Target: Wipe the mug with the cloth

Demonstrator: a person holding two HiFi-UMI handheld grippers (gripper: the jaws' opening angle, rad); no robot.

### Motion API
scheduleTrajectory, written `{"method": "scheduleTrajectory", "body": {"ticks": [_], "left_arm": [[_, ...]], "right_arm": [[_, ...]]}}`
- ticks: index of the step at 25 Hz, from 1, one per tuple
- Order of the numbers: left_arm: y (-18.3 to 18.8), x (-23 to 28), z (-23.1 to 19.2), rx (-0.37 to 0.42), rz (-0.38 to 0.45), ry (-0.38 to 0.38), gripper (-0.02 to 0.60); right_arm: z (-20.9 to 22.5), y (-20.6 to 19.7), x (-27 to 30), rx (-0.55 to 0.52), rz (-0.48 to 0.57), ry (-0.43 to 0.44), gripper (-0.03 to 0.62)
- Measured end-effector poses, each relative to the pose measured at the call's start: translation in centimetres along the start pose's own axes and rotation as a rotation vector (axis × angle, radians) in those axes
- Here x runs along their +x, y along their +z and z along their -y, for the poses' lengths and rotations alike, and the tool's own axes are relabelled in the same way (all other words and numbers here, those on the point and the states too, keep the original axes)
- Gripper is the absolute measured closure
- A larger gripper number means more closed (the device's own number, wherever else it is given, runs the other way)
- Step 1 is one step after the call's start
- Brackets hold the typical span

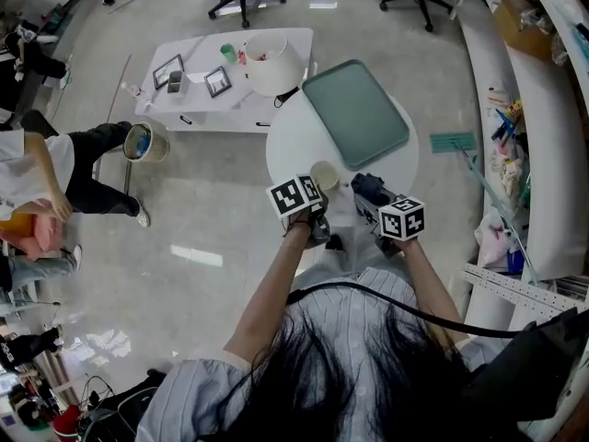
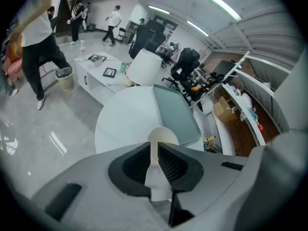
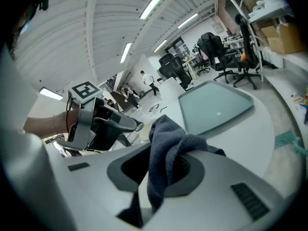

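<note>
A cream mug [image 1: 324, 175] is held over the near part of the round white table [image 1: 396, 168]. My left gripper [image 1: 320, 194] is shut on it from the near side. In the left gripper view the jaws pinch a thin cream part of the mug [image 2: 162, 135], so my left gripper [image 2: 155, 160] hides most of it. To the right, my right gripper [image 1: 370, 199] is shut on a dark blue-grey cloth [image 1: 370, 185]. The cloth [image 3: 168, 143] bunches out of my right gripper [image 3: 166, 167], close beside the mug; whether it touches I cannot tell.
A teal tray [image 1: 356, 111] lies on the far half of the table. Beyond stands a low white table [image 1: 198, 109] with picture frames and a white lampshade [image 1: 273, 63]. A bin [image 1: 145, 142] and people are at the left, shelving [image 1: 515, 155] at the right.
</note>
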State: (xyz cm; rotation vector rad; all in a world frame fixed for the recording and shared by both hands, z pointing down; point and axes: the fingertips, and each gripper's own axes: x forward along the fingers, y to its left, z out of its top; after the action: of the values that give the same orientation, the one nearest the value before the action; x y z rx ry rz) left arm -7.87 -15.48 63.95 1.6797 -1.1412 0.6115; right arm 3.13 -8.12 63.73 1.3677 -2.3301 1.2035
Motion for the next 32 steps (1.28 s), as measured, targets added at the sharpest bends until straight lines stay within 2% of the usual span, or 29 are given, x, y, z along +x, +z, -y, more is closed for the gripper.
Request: {"method": "scheduleTrajectory", "body": {"ticks": [4,10,16,18,23,26,32], "left_arm": [[-0.2,-1.5,0.7,0.084,0.025,-0.051,0.534],[-1.9,-3.7,1.6,0.23,0.043,-0.119,0.534],[-3.7,-4.9,2.5,0.33,0.045,-0.176,0.534],[-4.1,-5.5,2.6,0.341,0.058,-0.185,0.534],[-4.4,-6.5,2.8,0.299,0.095,-0.215,0.534],[-4.7,-7.0,3.4,0.315,0.121,-0.225,0.535],[-4.7,-8.2,4.0,0.331,0.169,-0.18,0.535]], "right_arm": [[-0.5,1.0,-1.4,-0.017,0.048,-0.036,0.514],[-2.4,0.8,-3.4,-0.005,0.098,-0.047,0.514],[-3.4,0.8,-4.6,-0.032,0.126,-0.083,0.514],[-3.8,0.9,-5.0,-0.04,0.13,-0.088,0.514],[-4.7,1.6,-5.8,-0.066,0.136,-0.072,0.514],[-4.7,2.0,-6.3,-0.072,0.135,-0.06,0.514],[-5.3,2.8,-6.0,-0.108,0.109,-0.022,0.514]]}}
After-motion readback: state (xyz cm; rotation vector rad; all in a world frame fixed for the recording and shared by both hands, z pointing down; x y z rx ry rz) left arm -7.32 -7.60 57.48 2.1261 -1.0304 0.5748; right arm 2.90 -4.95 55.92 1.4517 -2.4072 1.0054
